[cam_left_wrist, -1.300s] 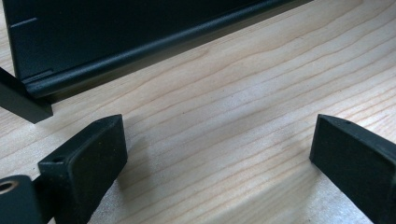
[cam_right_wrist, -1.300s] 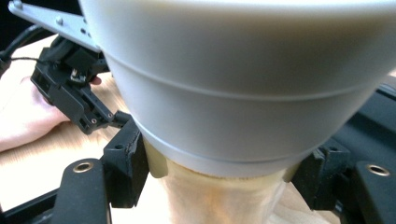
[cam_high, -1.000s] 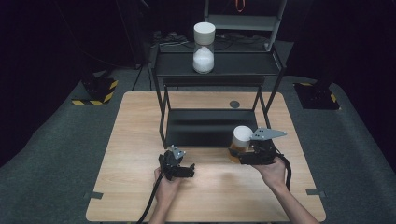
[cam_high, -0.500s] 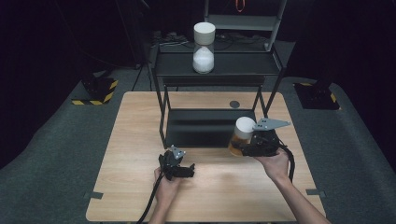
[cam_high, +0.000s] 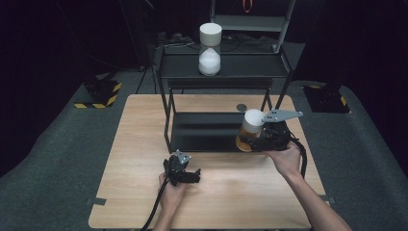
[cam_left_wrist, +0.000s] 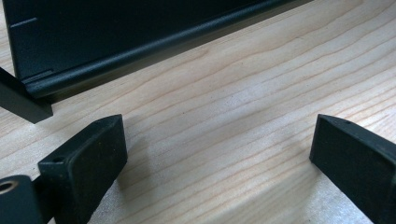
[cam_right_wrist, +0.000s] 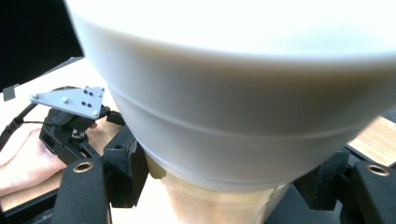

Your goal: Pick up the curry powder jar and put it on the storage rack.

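We count two hourglasses. The first hourglass (cam_high: 210, 49), with a white cap and white sand, stands upright on the top tier of the black shelf (cam_high: 223, 67), well ahead of both tools. The second hourglass (cam_high: 250, 130), white-capped with amber-toned contents lower down, sits between the jaws of the right gripper (cam_high: 248, 140), over the near right edge of the shelf's lower tray. In the right gripper view the white cap (cam_right_wrist: 233, 93) looms directly above the jaws, which close on the narrower clear body beneath it.

We count two grippers. The left gripper (cam_high: 188, 175) rests low on the wooden table (cam_high: 144, 144), to the left of and nearer the person than the right one; its jaws stand wide apart with nothing between them, bare wood (cam_left_wrist: 224, 140) showing through the gap.

In our judgement the held hourglass is light but fragile: the clear body looks like glass, smooth and liable to slip. The sound hold is at the body just under the cap, as taken, with moderate pressure. We cannot tell whether its base touches the tray.
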`<action>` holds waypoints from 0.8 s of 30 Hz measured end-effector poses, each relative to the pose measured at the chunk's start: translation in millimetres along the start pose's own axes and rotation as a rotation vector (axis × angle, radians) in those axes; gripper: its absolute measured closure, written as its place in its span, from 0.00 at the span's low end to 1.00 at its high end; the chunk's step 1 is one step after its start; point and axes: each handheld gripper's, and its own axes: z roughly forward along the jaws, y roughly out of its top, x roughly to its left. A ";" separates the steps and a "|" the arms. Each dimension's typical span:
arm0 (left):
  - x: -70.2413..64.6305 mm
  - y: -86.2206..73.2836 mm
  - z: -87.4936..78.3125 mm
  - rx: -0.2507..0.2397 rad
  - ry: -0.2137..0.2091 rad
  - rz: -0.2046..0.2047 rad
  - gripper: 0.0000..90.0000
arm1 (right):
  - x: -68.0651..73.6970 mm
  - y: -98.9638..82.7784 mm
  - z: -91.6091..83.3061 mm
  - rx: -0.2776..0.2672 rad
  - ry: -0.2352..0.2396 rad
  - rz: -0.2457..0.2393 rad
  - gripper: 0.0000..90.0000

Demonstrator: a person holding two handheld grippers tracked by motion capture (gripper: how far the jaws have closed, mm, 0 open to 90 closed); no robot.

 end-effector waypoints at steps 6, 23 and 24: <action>0.1 0.1 0.0 0.000 0.000 0.000 0.04 | -3.4 16.3 -4.9 -0.004 -0.004 -0.009 0.34; 0.1 -0.2 0.1 -0.001 0.000 0.000 0.04 | -13.9 71.7 -16.5 -0.015 -0.025 -0.023 0.34; 0.1 -0.2 0.1 -0.001 0.000 0.000 0.04 | -13.9 75.1 -17.4 -0.014 -0.027 -0.023 0.34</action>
